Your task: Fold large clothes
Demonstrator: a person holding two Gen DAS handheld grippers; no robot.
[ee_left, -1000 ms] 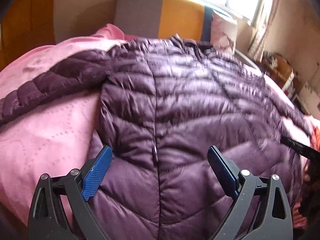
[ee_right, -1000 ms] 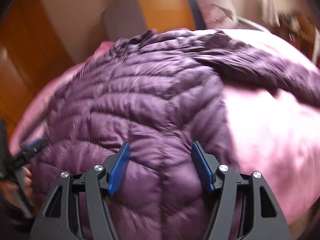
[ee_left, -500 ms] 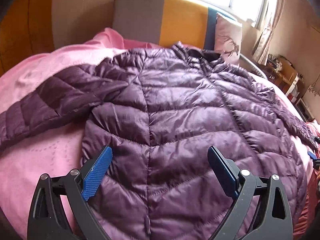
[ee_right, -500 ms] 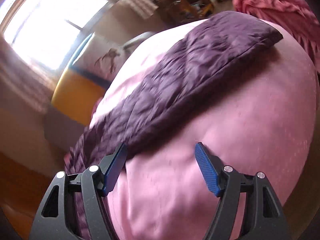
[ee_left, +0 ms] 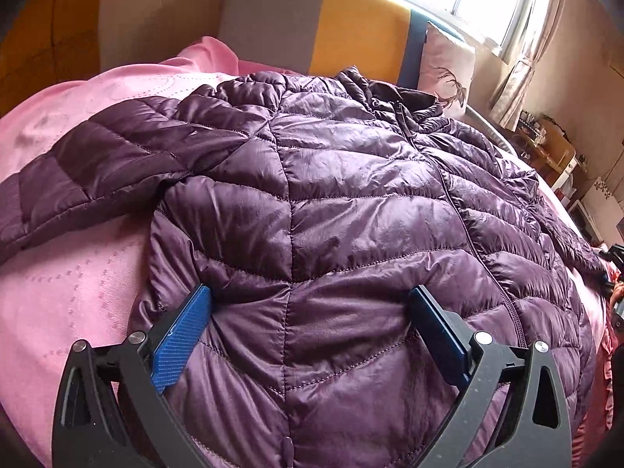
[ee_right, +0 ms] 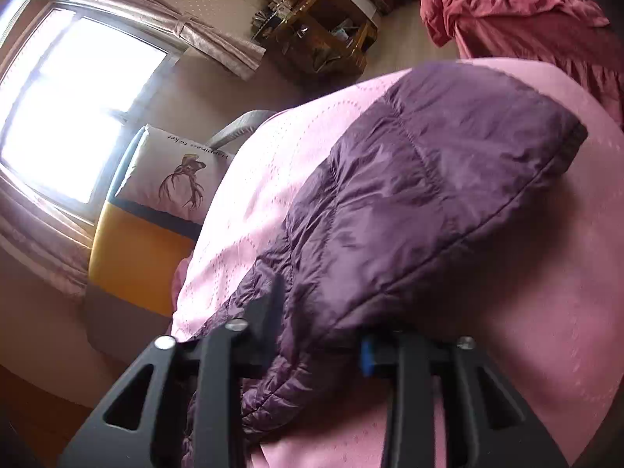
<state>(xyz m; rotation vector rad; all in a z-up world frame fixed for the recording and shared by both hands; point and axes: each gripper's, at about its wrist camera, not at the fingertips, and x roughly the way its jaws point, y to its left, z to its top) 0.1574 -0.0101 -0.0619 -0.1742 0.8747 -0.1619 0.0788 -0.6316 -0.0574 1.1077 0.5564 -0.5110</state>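
Note:
A purple quilted puffer jacket lies spread front-up on a pink bedspread, with one sleeve stretched to the left. My left gripper is open and hovers over the jacket's lower body, its blue pads apart. In the right wrist view the jacket's other sleeve lies across the pink bedspread. My right gripper is around this sleeve, with the fabric between its fingers. The sleeve hides the fingertips, so I cannot tell whether the fingers are pressed shut on it.
A grey, yellow and blue headboard and a deer-print pillow stand at the bed's far end. A bright window, a cluttered wooden shelf and a heap of red cloth lie beyond the bed.
My right gripper has swung from the jacket's body to the right sleeve and moved onto it, its fingers narrower than before. My left gripper has pulled back and shifted slightly, still open.

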